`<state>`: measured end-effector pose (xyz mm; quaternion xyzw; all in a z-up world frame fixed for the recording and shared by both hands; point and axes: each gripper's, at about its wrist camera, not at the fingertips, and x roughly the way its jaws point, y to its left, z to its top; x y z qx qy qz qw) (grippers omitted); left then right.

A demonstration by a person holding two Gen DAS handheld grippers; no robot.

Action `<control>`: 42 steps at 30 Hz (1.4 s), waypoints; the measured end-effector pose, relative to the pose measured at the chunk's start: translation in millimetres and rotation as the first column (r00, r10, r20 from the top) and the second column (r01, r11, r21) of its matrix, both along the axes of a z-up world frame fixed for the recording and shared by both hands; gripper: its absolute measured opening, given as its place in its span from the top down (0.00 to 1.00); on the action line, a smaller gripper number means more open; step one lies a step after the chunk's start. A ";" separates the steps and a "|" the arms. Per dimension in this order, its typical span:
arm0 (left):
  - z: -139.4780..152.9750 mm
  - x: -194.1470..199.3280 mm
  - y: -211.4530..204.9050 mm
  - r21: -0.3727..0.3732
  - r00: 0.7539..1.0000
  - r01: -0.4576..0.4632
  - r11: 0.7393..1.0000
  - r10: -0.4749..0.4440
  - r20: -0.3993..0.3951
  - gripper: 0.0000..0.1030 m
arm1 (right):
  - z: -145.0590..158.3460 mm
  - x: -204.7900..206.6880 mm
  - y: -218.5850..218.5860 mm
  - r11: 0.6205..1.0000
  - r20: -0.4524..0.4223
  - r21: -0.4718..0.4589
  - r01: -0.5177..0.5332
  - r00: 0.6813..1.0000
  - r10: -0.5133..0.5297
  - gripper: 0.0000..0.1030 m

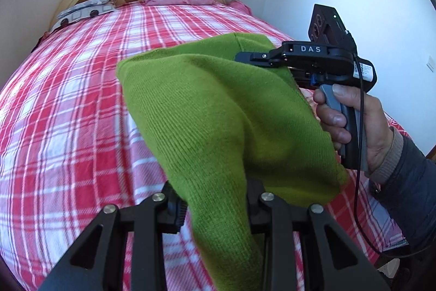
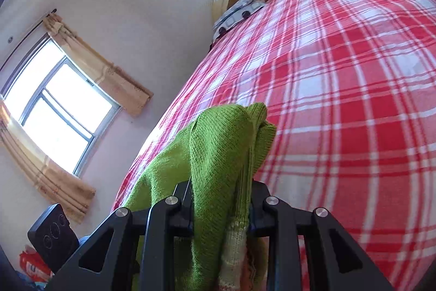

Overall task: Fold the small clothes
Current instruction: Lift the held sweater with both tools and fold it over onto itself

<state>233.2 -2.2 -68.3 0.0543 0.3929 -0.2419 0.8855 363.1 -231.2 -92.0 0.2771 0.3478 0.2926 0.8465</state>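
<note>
Green knit garment [image 1: 218,111] held up over the plaid bed [image 1: 68,113].
Left gripper [image 1: 215,212] and right gripper [image 2: 220,209] each clamp their fingers on its fabric.

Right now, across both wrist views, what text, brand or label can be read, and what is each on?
"DAS": white letters on the black body of the right hand-held gripper, which is clamped on the green knit garment.
White sticker on that gripper's rear: print too small to read.
Nothing else legible.
</note>
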 end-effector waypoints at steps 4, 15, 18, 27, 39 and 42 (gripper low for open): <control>0.1 -12.5 20.6 -0.003 0.999 -0.037 0.999 0.037 0.011 0.68 | 3.7 -4.3 30.3 0.999 0.008 0.004 -0.046 0.999 0.046 0.73; 3.8 -36.7 74.3 0.024 0.991 -0.131 0.991 0.130 0.036 0.68 | 8.3 -8.2 112.4 0.988 0.012 0.005 -0.156 0.988 0.156 0.73; 4.2 -42.6 88.6 0.037 0.987 -0.156 0.987 0.155 0.043 0.68 | 7.4 -6.5 134.3 0.983 0.009 0.010 -0.183 0.983 0.183 0.73; 4.1 -59.7 127.7 0.040 0.974 -0.222 0.974 0.219 0.057 0.68 | 12.9 -0.7 192.3 0.966 0.008 -0.014 -0.258 0.966 0.258 0.73; -2.8 -74.1 168.7 0.044 0.954 -0.297 0.954 0.295 0.047 0.68 | 3.9 11.8 259.8 0.934 -0.037 -0.027 -0.356 0.934 0.355 0.73; -4.6 -77.1 178.3 0.040 0.948 -0.316 0.948 0.315 0.044 0.68 | 3.1 14.3 277.1 0.927 -0.045 -0.033 -0.374 0.927 0.373 0.73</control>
